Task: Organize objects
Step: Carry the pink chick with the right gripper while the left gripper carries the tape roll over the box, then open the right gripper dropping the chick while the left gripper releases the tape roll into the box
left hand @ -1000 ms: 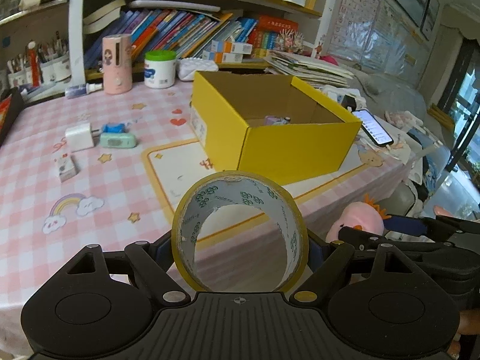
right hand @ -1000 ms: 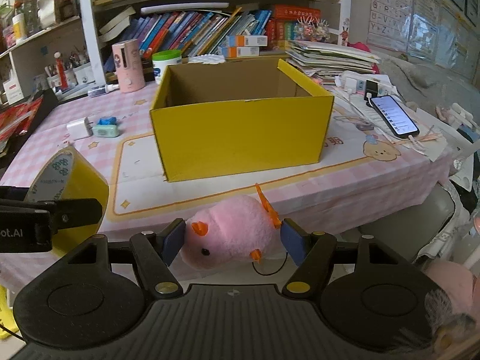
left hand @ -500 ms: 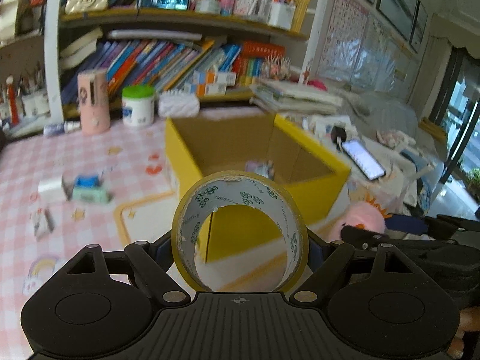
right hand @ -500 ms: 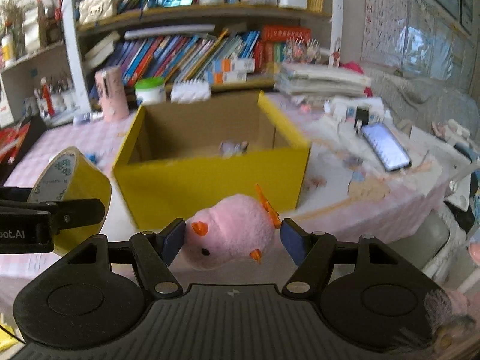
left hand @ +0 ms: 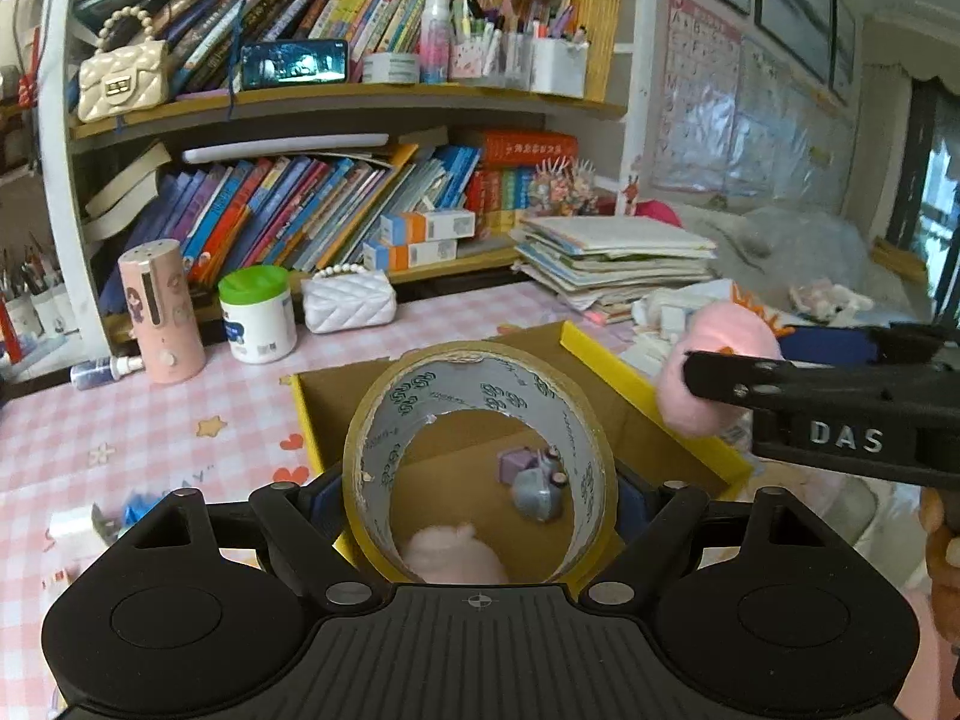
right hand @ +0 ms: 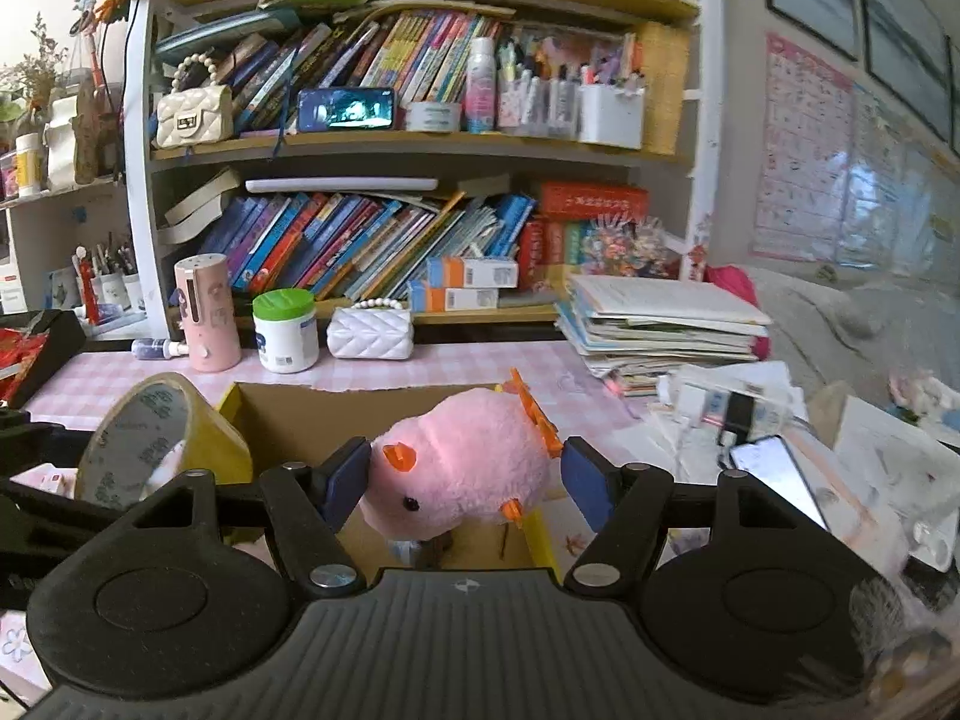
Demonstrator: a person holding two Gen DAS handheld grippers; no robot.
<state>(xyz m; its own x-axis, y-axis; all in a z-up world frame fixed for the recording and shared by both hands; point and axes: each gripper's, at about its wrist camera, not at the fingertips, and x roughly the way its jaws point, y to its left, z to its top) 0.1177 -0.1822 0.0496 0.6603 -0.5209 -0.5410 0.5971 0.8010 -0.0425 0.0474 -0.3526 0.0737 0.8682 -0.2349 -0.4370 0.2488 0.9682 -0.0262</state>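
Observation:
My left gripper (left hand: 480,492) is shut on a roll of yellow tape (left hand: 480,372), held upright over the open yellow cardboard box (left hand: 606,354). Through the roll's hole I see a small grey and purple toy (left hand: 534,480) and something pink (left hand: 453,552) on the box floor. My right gripper (right hand: 462,477) is shut on a pink plush chick (right hand: 462,468) with orange beak and wings, hovering above the box (right hand: 231,405). The chick (left hand: 714,372) and the right gripper's arm (left hand: 840,414) show at the right of the left wrist view. The tape roll (right hand: 150,438) appears at the left of the right wrist view.
A pink checked tablecloth (left hand: 150,420) covers the table. Behind the box stand a pink cylinder (left hand: 161,312), a white tub with green lid (left hand: 258,315) and a white quilted purse (left hand: 348,303). Bookshelves (left hand: 336,204) rise behind. A paper stack (right hand: 660,324) and a phone (right hand: 774,480) lie right.
Both grippers moved forward and up from the table's front edge to above the box, still carrying the tape roll and the plush chick. The box interior now lies beneath them.

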